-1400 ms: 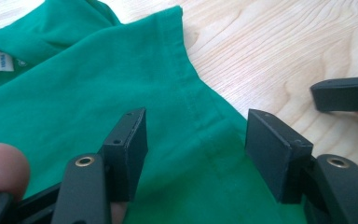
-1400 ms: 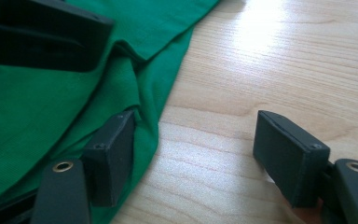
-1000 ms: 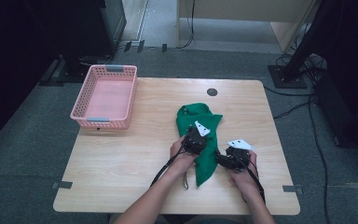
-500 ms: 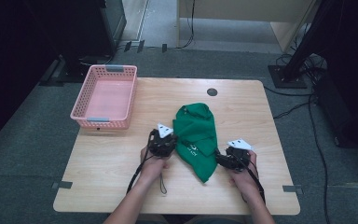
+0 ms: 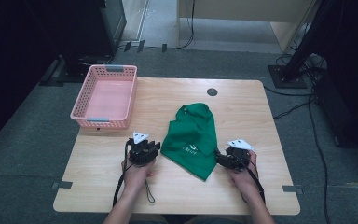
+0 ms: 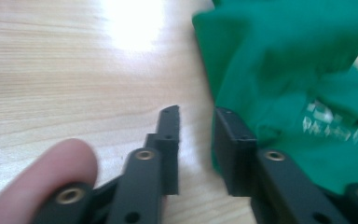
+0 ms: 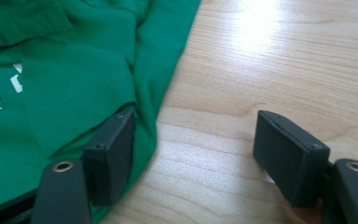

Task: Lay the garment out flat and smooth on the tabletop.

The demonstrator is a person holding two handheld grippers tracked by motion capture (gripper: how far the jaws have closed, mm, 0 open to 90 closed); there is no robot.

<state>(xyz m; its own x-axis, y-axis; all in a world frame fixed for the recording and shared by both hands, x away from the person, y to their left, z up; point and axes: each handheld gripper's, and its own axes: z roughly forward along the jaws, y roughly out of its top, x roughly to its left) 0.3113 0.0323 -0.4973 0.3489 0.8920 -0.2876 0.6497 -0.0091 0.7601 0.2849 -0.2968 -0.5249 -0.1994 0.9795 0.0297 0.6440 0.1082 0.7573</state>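
High view: we found a green garment (image 5: pixel 193 139) lying loosely bunched at the middle of the wooden table (image 5: pixel 242 105), its pale print facing up. The left gripper (image 5: pixel 144 150) sat just beside its left edge and the right gripper (image 5: pixel 229 159) at its right edge, one on each flank, placed, we judged, to take opposite sides. A pink basket (image 5: pixel 105 97) stood at the far left corner, apparently empty (perhaps where the cloth is bound).

Left gripper view: jaws stood narrowly apart over bare wood, holding nothing; one jaw overlapped the fabric's edge.

Right gripper view: jaws were wide, one over the cloth's edge, the other over bare wood, nothing gripped
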